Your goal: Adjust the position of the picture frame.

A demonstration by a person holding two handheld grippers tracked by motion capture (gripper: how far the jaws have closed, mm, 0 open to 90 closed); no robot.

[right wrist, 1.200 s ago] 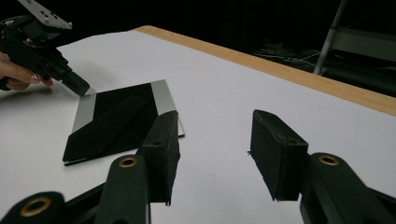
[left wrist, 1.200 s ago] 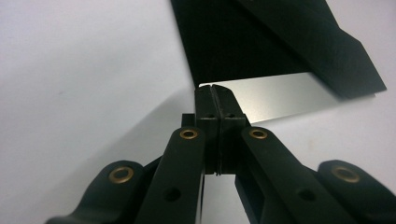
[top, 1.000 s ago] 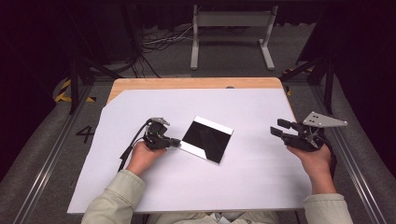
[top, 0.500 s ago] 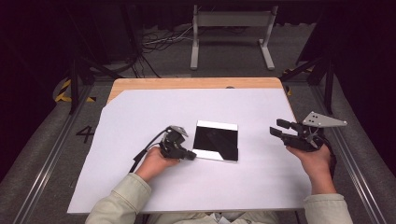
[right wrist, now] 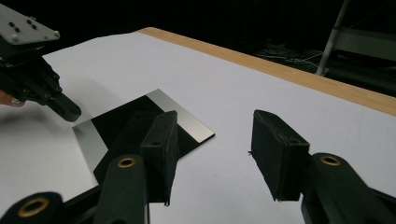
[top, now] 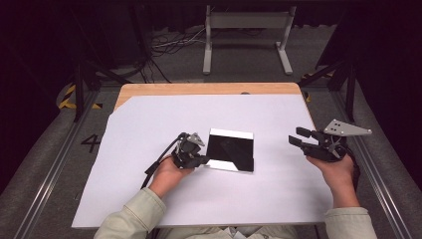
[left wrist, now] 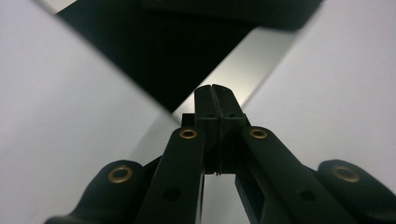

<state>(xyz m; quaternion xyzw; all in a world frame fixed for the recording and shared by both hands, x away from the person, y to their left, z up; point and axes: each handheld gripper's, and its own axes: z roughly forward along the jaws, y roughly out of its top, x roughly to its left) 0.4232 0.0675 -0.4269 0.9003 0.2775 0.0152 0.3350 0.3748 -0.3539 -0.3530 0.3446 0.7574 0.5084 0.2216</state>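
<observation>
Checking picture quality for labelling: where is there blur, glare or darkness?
High view: room dark, white table evenly lit. Left gripper view: jaws sharp, black square plate blurred, its pale band shiny. Right gripper view: the plate mirrors the jaws; left gripper soft.

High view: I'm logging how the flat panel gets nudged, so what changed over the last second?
The left gripper, jaws shut, slid rightward toward the person, pushing the black panel, which turned from a diamond tilt to nearly square with the table edge. The right gripper stayed open and in place at the right edge.
</observation>
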